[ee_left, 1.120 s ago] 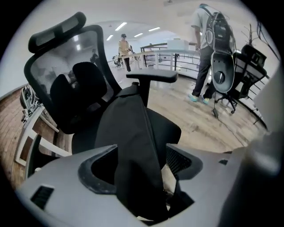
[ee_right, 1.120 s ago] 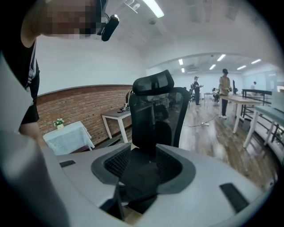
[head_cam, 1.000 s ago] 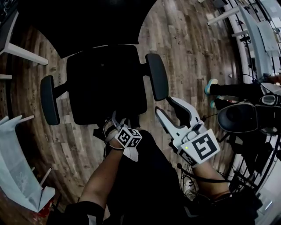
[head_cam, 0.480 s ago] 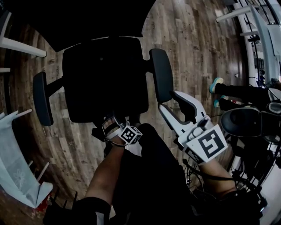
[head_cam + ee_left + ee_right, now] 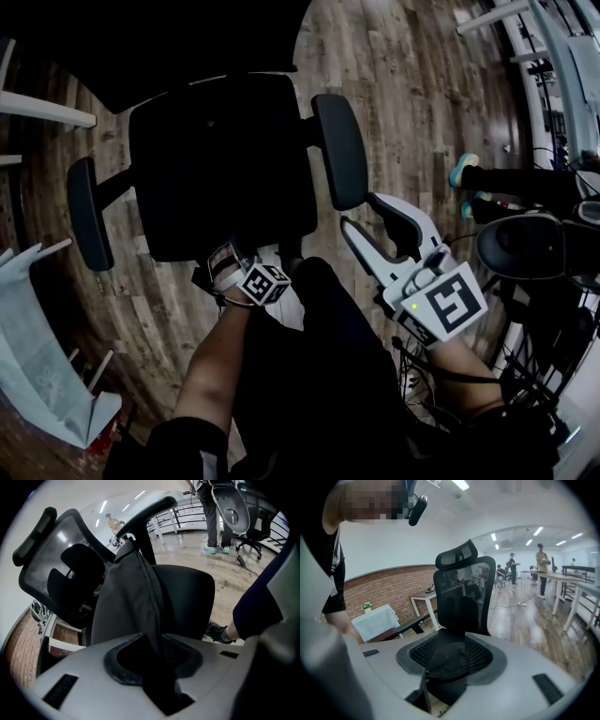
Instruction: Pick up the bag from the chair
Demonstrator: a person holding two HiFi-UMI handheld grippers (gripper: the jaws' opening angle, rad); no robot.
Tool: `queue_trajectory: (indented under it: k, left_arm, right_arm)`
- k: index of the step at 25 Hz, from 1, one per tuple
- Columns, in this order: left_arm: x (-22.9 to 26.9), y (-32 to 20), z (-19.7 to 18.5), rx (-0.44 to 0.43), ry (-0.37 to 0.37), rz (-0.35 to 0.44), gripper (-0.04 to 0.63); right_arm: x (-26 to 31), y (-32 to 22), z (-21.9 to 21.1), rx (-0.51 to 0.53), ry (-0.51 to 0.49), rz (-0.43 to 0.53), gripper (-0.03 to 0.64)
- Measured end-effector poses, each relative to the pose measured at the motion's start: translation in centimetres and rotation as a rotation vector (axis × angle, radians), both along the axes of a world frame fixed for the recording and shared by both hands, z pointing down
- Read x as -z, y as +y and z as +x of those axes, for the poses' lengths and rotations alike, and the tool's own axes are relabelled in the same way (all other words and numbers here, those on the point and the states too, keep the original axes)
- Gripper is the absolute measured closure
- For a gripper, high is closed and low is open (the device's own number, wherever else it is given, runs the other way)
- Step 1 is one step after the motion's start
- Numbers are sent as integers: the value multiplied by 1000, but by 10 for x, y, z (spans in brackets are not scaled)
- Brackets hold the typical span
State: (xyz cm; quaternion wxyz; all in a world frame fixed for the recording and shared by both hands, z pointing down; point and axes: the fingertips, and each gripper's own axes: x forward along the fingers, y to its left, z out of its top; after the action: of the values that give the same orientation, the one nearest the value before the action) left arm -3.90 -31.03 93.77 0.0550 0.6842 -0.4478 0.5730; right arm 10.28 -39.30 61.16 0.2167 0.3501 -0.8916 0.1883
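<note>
Bag [image 5: 124, 606]: dark grey fabric, standing upright on the seat of a black office chair [image 5: 464, 597]. It is close in front of the left gripper [image 5: 157, 663].

Setting, largest first:
- Floor [image 5: 403, 103]: wood planks in mixed brown and grey.
- Wall [image 5: 379, 590]: red brick at its lower part, white above.
- Chair: mesh backrest with headrest, two padded armrests, right armrest [image 5: 339, 164] in plain view from above.
- Second office chair [image 5: 525, 246]: at the right edge of the head view, cables round its base.
- Small table under a pale cloth [image 5: 375, 623]: near the brick wall.
- A bystander's teal shoes [image 5: 464, 171]: on the floor beyond the second chair.

Change from a second ago:
- Left gripper: now lower and tight against the seat's front edge. Its jaws have just been closing and now pinch a dark fold of the bag.
- Right gripper [image 5: 358, 211]: beside the right armrest as before, jaws spread wide with nothing between them.

Bag, appearance: smooth matt cloth, soft and slightly slumped. A long seam or zip line runs down its face. In the head view it is hard to tell from the black seat.
</note>
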Motion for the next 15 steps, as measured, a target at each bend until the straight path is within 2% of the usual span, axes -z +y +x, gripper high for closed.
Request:
queue_trajectory:
  k: [4, 9, 15]
  left_arm:
    - [15, -4, -10, -5, 58, 23, 520]
    - [51, -17, -15, 5, 175, 57, 528]
    - [103, -41, -44, 34, 230, 137, 534]
  right_arm:
    - [6, 9, -2, -25, -23, -2, 429]
    - [19, 17, -8, -49, -37, 13, 430]
    - [45, 20, -12, -73, -52, 39, 430]
